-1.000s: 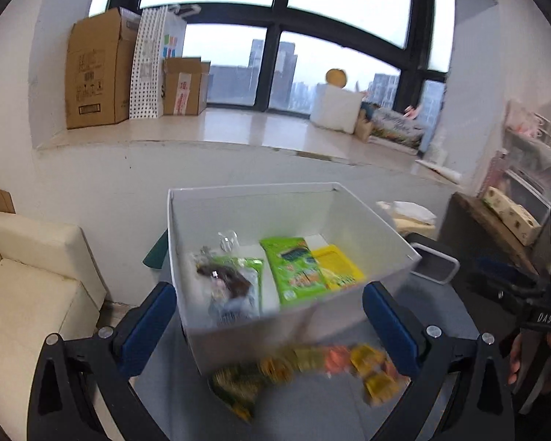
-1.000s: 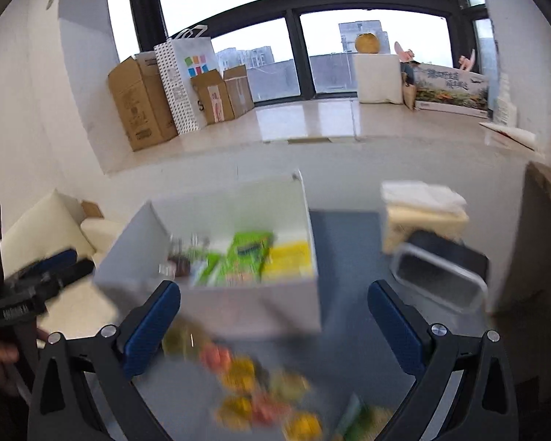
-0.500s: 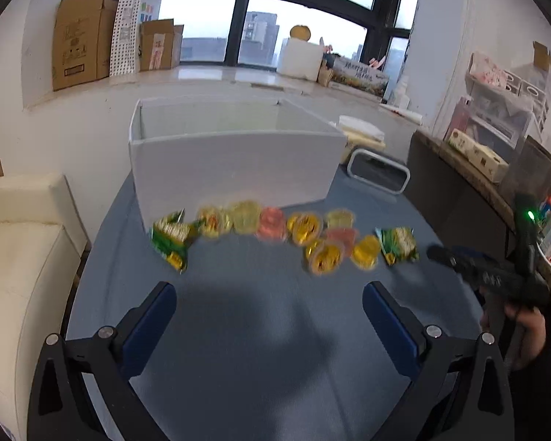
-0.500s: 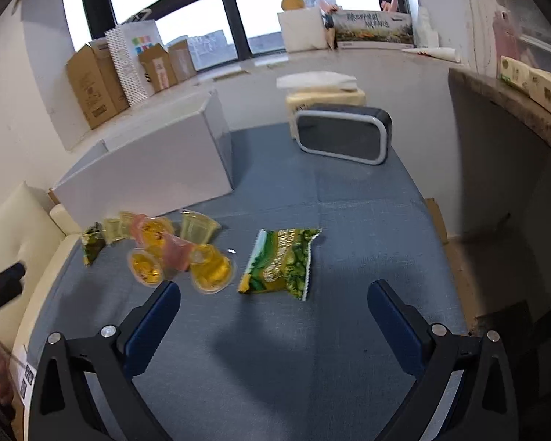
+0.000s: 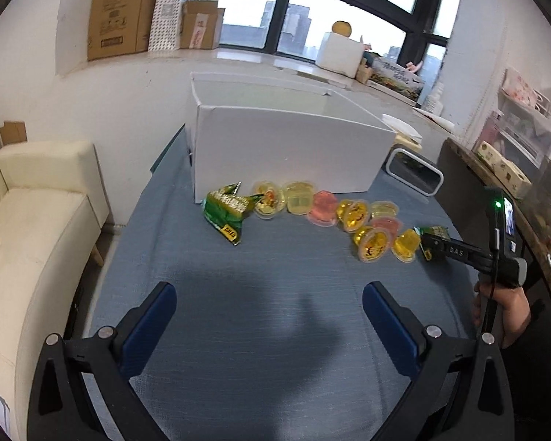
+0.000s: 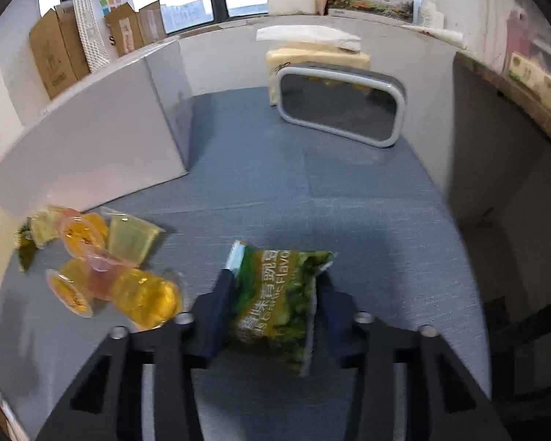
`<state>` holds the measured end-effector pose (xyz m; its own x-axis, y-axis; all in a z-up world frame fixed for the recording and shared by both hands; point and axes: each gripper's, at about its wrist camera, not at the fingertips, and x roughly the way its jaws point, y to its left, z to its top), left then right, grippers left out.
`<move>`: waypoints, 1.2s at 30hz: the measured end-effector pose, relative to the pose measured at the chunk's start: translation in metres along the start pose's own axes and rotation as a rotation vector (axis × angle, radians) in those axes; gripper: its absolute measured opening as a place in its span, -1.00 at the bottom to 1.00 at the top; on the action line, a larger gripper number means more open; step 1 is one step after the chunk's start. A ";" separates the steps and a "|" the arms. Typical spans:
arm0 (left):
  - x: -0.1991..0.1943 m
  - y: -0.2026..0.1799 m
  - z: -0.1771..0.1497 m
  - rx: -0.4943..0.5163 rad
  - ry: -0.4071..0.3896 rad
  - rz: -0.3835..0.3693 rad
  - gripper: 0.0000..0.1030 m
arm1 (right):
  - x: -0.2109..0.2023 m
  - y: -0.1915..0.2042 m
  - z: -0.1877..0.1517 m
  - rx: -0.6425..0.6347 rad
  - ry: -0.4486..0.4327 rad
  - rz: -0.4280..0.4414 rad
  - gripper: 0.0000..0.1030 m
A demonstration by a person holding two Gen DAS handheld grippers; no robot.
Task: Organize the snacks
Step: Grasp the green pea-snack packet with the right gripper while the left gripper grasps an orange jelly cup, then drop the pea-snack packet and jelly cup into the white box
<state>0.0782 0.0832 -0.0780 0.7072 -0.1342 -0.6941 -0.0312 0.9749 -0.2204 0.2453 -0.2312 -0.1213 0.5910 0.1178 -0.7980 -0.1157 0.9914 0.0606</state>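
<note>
Fingers (image 6: 216,316) of right gripper (image 6: 272,312) pinch crinkly green packet (image 6: 275,301); left gripper (image 5: 268,316) spread wide.

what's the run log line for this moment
left gripper: open, idle | right gripper: shut on green snack packet | jelly cups: on table | white box: behind

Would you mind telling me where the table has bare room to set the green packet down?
The blue cloth is bare between the white box and the grey-rimmed container, and again in front of the left gripper, short of the snacks. It is crowded along the box's front, where the jelly cups and another green packet lie.
</note>
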 end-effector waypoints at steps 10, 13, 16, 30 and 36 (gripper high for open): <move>0.026 -0.015 0.006 0.011 0.051 -0.044 1.00 | -0.029 -0.015 -0.014 0.035 -0.043 0.068 -0.41; 0.038 -0.039 0.011 0.060 0.067 -0.070 1.00 | -0.049 -0.016 -0.021 0.038 -0.083 0.082 -0.41; 0.056 -0.072 0.016 0.121 0.072 -0.082 1.00 | -0.066 -0.017 -0.026 0.041 -0.117 0.097 -0.41; 0.144 -0.134 0.024 0.225 0.160 -0.043 0.89 | -0.101 -0.031 -0.055 0.066 -0.137 0.134 -0.41; 0.149 -0.132 0.025 0.244 0.171 -0.054 -0.05 | -0.100 -0.028 -0.056 0.064 -0.132 0.147 -0.41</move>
<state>0.2055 -0.0613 -0.1346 0.5731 -0.1952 -0.7959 0.1888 0.9765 -0.1035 0.1444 -0.2741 -0.0765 0.6712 0.2640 -0.6927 -0.1604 0.9640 0.2119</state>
